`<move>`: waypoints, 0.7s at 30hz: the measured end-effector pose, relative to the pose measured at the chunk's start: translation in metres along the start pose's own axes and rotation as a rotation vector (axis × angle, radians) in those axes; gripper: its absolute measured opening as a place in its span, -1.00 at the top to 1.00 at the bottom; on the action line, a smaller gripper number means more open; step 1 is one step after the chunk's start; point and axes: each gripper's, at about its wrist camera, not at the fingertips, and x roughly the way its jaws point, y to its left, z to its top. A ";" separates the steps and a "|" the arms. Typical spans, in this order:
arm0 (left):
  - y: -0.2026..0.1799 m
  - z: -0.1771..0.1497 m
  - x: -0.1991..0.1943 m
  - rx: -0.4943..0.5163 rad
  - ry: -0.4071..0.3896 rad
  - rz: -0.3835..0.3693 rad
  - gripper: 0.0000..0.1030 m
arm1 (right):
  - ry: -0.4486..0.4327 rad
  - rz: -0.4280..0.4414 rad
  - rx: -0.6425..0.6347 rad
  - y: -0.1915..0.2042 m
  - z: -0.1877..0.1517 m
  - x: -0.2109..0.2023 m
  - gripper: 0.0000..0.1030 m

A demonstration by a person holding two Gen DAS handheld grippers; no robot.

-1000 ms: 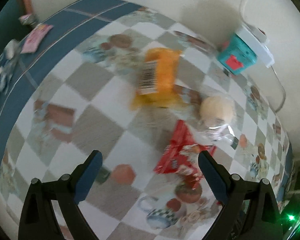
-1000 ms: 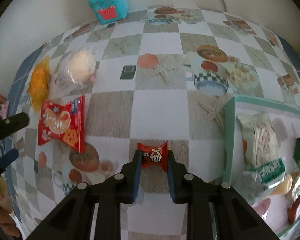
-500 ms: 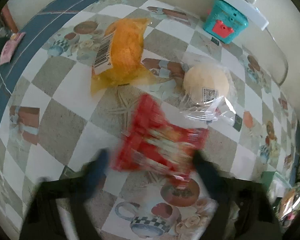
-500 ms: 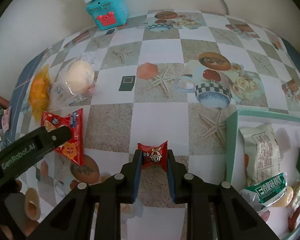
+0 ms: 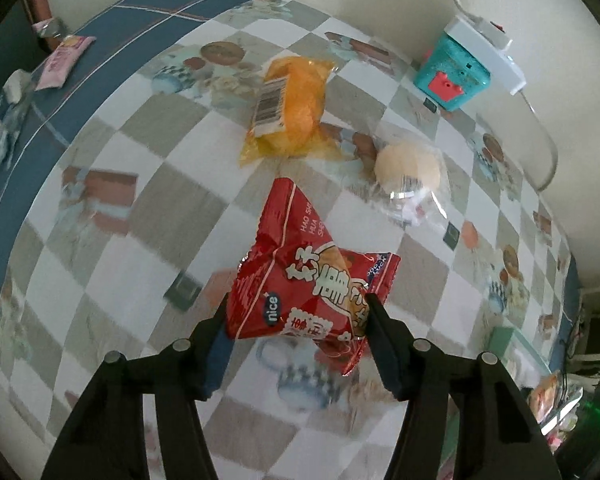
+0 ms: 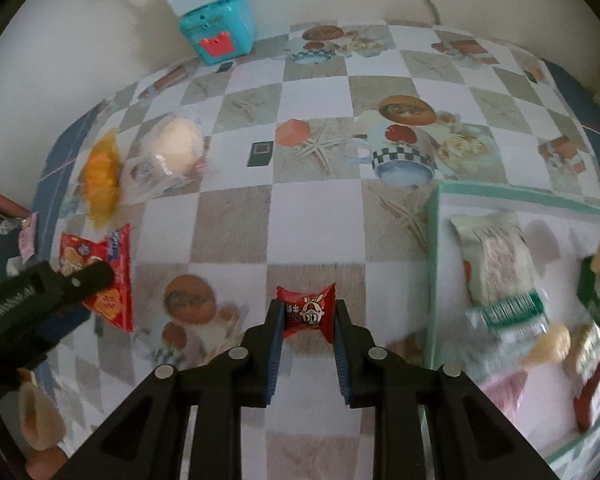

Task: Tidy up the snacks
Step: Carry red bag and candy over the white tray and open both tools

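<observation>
My left gripper [image 5: 296, 304] has its jaws closing on a red snack bag [image 5: 308, 276]; both pads press its sides and the bag hangs crumpled above the checked tablecloth. The right wrist view shows the same bag [image 6: 114, 276] at the far left. My right gripper [image 6: 308, 308] is shut on a small red candy [image 6: 306, 314], held just above the cloth. Behind the bag lie an orange snack pack [image 5: 296, 108] and a pale round bun in clear wrap [image 5: 406, 166].
A mint-rimmed tray [image 6: 434, 240] with several wrapped snacks sits at the right. A teal box [image 6: 216, 28] with a white power strip and cord stands by the wall. Pink wrappers [image 5: 62, 62] lie on the blue border, far left.
The left gripper went from wide open above the cloth to closed around the red bag, which now hangs off the table. The right gripper keeps hold of the candy.
</observation>
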 end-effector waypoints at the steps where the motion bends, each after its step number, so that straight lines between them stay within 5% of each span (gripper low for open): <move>1: 0.002 -0.007 -0.004 -0.008 0.005 -0.005 -0.22 | -0.005 -0.003 -0.009 0.002 -0.006 -0.006 0.52; 12: -0.008 -0.051 -0.035 0.031 -0.032 -0.039 -0.22 | -0.070 -0.043 -0.019 -0.002 -0.081 -0.061 0.52; 21: -0.037 -0.077 -0.060 0.133 -0.098 -0.025 -0.22 | -0.095 -0.025 -0.002 -0.019 -0.094 -0.079 0.52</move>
